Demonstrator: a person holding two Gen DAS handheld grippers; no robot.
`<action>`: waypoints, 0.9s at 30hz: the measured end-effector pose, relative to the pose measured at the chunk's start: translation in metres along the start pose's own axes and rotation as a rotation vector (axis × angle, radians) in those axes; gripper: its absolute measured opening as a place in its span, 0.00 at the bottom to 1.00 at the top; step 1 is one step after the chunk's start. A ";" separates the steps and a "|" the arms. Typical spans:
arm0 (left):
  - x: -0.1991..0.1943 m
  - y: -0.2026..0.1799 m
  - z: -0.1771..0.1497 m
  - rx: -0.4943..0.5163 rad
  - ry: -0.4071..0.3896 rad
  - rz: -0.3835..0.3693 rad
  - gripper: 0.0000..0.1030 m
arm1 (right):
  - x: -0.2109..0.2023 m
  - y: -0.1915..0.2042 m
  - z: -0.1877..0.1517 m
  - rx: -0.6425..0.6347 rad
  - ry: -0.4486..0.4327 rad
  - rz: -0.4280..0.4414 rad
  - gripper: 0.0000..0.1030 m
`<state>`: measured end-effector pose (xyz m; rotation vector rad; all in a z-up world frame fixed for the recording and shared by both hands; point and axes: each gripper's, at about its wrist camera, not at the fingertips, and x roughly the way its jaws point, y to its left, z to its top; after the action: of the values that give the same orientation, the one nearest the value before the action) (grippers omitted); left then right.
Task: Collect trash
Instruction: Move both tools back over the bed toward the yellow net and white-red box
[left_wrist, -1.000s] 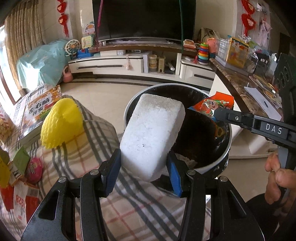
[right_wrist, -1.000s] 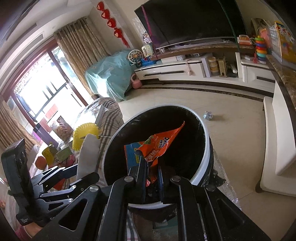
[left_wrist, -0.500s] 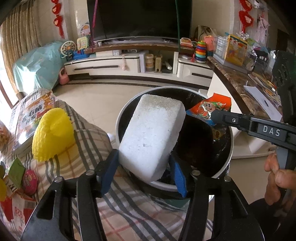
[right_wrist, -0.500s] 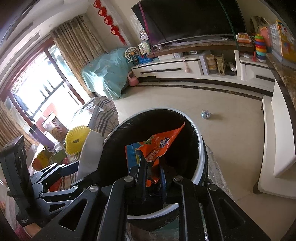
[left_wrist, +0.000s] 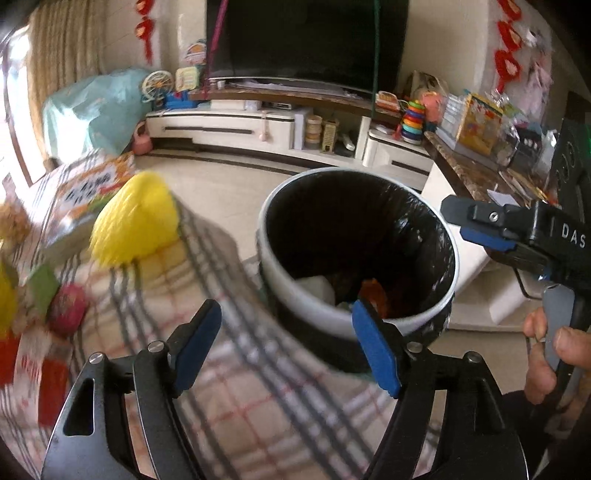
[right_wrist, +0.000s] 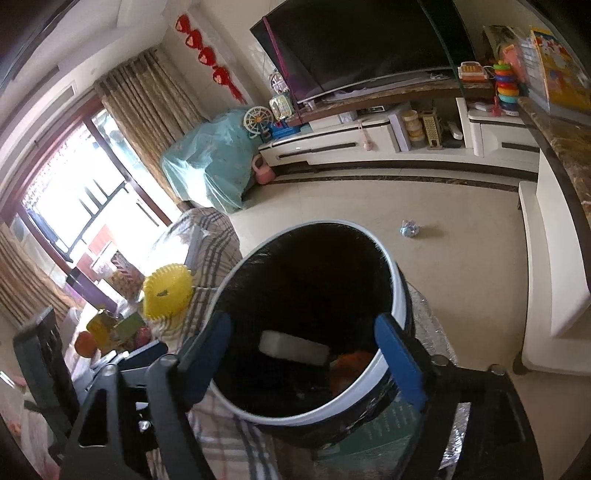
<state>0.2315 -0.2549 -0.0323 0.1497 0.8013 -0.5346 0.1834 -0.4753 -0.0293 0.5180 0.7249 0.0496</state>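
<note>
Lying in round black-lined bin (right_wrist: 395, 291) — white foam block (right_wrist: 293, 347), crinkled orange wrapper (right_wrist: 349, 369)

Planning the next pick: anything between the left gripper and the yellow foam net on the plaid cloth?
Nothing visible. The left gripper is open and empty over the plaid cloth; only bare cloth separates it from the yellow foam net, up and left. The trash bin sits off to the right.

Black gripper (left_wrist: 286, 345) frames, blue pads (left_wrist: 376, 350), silver screws, "DAS" lettering.
</note>
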 end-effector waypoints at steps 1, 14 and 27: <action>-0.003 0.003 -0.004 -0.011 -0.002 0.003 0.73 | -0.001 0.003 -0.002 0.000 -0.003 0.002 0.83; -0.053 0.060 -0.056 -0.174 -0.038 0.068 0.74 | -0.004 0.060 -0.043 -0.061 0.007 0.065 0.85; -0.081 0.115 -0.095 -0.293 -0.039 0.132 0.74 | 0.017 0.107 -0.076 -0.117 0.069 0.123 0.85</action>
<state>0.1829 -0.0931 -0.0477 -0.0772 0.8162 -0.2901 0.1613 -0.3446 -0.0375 0.4499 0.7518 0.2248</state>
